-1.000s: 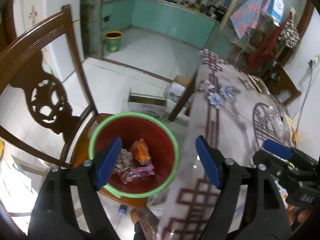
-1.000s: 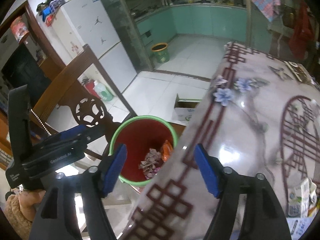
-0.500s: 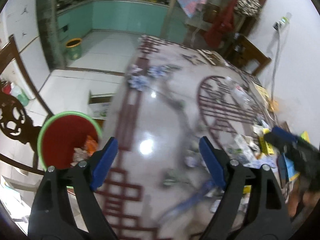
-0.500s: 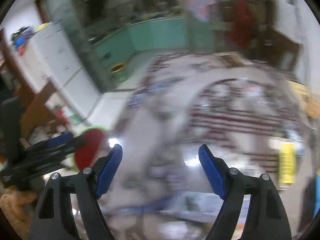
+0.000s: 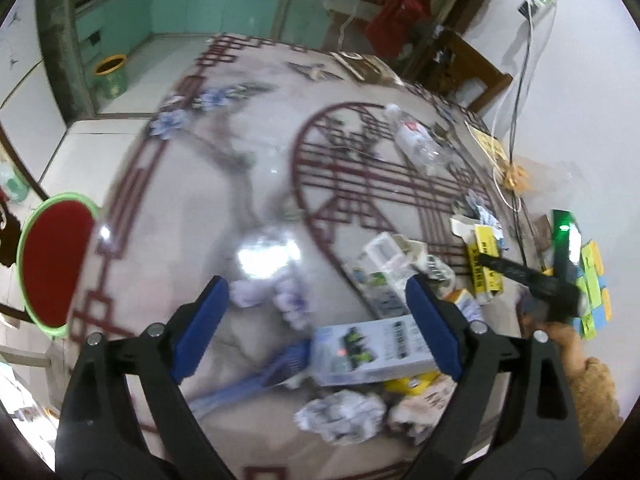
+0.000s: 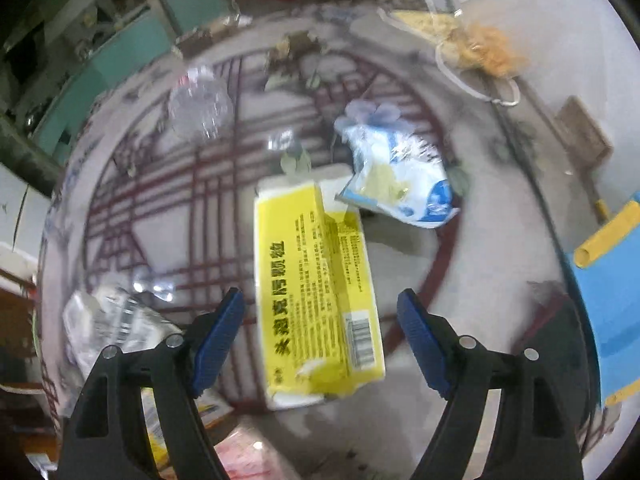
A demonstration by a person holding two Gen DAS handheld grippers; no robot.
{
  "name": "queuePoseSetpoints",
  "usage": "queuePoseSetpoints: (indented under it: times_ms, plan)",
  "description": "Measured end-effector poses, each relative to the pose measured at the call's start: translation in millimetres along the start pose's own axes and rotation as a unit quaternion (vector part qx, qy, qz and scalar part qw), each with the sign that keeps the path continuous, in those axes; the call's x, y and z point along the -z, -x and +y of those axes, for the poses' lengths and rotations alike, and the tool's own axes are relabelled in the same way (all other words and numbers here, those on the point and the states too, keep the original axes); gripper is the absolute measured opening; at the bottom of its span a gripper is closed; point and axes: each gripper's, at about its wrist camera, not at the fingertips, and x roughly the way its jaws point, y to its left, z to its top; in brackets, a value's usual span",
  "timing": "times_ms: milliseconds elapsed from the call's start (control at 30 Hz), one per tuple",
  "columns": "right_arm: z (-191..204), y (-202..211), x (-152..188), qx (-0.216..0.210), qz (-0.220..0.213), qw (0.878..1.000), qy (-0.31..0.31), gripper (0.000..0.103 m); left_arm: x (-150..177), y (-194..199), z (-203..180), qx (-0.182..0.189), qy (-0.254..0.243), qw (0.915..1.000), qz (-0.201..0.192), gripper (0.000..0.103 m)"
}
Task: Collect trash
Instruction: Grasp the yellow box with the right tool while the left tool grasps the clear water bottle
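Jaws on your left gripper are opening, empty, above the litter at lower centre, while your right gripper stands spread astride the yellow carton at centre frame, likely to grasp it for the bin at far left.

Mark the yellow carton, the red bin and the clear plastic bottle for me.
yellow carton (image 6: 316, 292), right wrist view, on its printed yellow face
red bin (image 5: 54, 264), left wrist view, on its red inside
clear plastic bottle (image 5: 418, 144), left wrist view, on the middle of its body
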Motion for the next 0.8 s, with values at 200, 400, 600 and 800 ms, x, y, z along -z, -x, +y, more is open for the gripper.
queuePoseSetpoints:
  times_ms: [200,400,600,800]
  plan:
    - [-5.8,-27.0,-3.9,-0.013,0.019,1.000,0.009,0.063,-31.5,-25.3,-47.7,0.008,-0.039,0.9991,0.011,0.088]
    - [-16.9,-14.7,-11.3,-0.056,-0.004,0.998,0.008,0.039,-86.8,-76.7,-98.3,0.004,-0.077,0.9968,0.018,0.088]
    - [-19.7,-2.2,-24.9,-0.086,-0.024,0.996,0.007,0.039,-142.7,-152.1,-149.7,0.007,-0.100,0.9943,0.037,0.088]
    - [-23.7,-7.8,-33.3,-0.115,-0.024,0.993,-0.012,0.039,-178.0,-239.1,-172.2,-0.019,-0.103,0.9921,0.069,0.088]
